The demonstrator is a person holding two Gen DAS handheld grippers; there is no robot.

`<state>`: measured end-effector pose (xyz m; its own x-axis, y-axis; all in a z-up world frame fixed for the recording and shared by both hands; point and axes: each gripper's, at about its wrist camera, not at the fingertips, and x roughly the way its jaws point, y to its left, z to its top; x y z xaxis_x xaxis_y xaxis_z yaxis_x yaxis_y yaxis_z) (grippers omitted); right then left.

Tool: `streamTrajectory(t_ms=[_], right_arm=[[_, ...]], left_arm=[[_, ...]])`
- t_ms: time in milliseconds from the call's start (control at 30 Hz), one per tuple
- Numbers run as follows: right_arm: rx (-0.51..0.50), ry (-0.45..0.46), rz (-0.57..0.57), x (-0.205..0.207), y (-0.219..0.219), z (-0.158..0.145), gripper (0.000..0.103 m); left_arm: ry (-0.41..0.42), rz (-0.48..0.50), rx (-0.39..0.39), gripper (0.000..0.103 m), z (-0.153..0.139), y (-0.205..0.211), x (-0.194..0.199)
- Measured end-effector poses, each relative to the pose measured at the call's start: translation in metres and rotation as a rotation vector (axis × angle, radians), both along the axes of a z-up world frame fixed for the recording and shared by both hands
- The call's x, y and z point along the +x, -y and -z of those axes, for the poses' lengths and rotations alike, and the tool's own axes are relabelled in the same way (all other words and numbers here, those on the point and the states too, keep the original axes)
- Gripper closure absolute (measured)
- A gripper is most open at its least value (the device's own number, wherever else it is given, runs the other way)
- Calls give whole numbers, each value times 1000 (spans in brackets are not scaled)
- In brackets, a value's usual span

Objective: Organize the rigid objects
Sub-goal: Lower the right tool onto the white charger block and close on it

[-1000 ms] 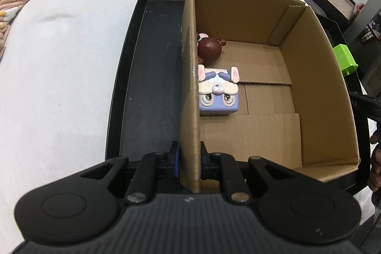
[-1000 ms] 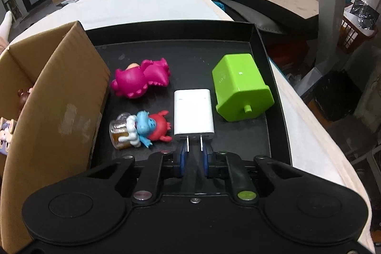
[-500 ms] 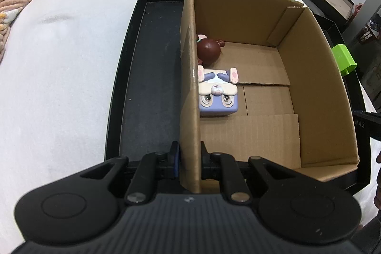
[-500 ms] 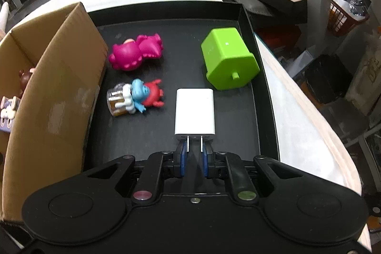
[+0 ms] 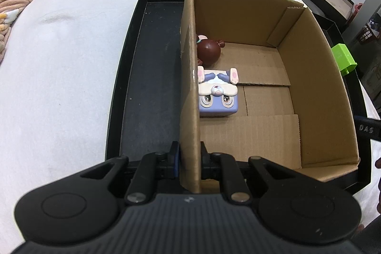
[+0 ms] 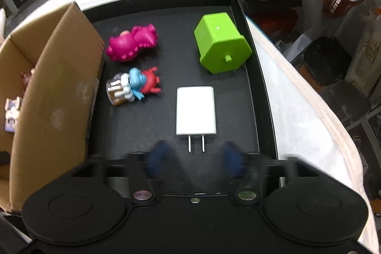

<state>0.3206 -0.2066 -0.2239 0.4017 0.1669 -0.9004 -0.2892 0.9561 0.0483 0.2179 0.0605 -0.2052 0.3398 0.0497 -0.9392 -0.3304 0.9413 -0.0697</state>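
My left gripper (image 5: pixel 189 160) is shut on the left wall of the cardboard box (image 5: pixel 189 77), which stands in a black tray (image 5: pixel 152 68). Inside the box lie a purple bunny cube toy (image 5: pixel 218 97) and a brown round figure (image 5: pixel 209 51). My right gripper (image 6: pixel 195 158) is open, its blue pads (image 6: pixel 158 155) blurred on either side of the prongs of a white charger (image 6: pixel 195 113) lying on the tray (image 6: pixel 238 92). A pink toy (image 6: pixel 132 45), a blue-and-red figure (image 6: pixel 134 86) and a green block (image 6: pixel 221 42) also lie there.
The tray sits on a white padded surface (image 5: pixel 59 63). The box's right wall (image 6: pixel 54 92) stands left of the loose toys. The green block also shows past the box in the left wrist view (image 5: pixel 344 58). Shelves and clutter are at the far right.
My right gripper has opened and drawn back from the white charger's prongs, leaving the charger on the tray. My left gripper still holds the box wall.
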Motion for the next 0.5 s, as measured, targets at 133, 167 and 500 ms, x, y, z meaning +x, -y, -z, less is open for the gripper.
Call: streamTrajectory(t_ms=[133,167,500], right_arm=[[25,-2,4,3,0,0,33],[26,-6,8,4,1,2,33],[-7,50,22,15,-2,10,48]], left_arm=[[1,-7,0,89,-1,0,1],[2,-10,0,89,0,0,0],[8,-19,-12,89,1,-2,-3]])
